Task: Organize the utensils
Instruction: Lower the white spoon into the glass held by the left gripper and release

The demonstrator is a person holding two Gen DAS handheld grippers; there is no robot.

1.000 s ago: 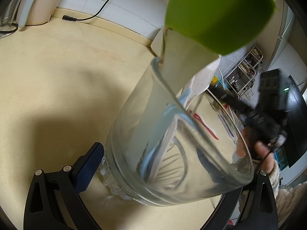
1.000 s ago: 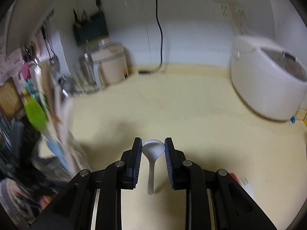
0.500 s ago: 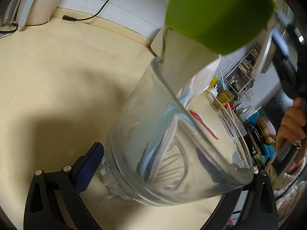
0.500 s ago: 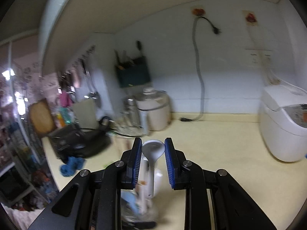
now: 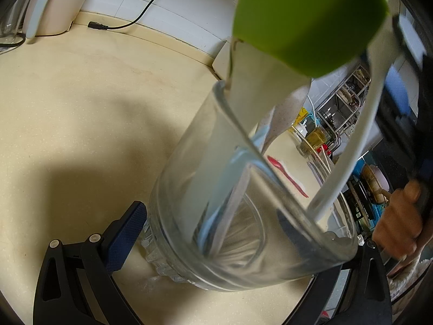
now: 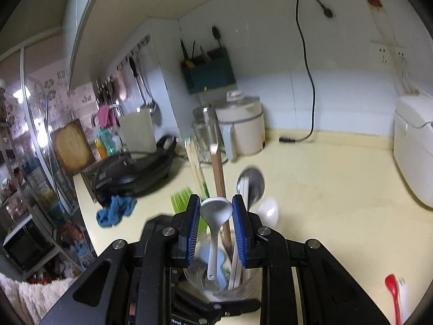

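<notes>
Cream-yellow kitchen countertop runs back to a white tiled wall, where a loose black power cord lies beside a pale appliance. My left gripper is pinched on the base of a clear glass tumbler, one blue pad against its near left side and the other arm at its right edge. Inside the tumbler stand a green-headed spatula, a speckled beige scoop and a light blue utensil. My right gripper clamps the bowl of a white plastic ladle-shaped spoon between its blue pads, its handle hanging down into the mouth of the tumbler; in the left view the same white handle slants down over the far right rim. A red plastic spoon lies on the counter to the right, well apart from the tumbler. A white rice cooker sits at the far right.
</notes>
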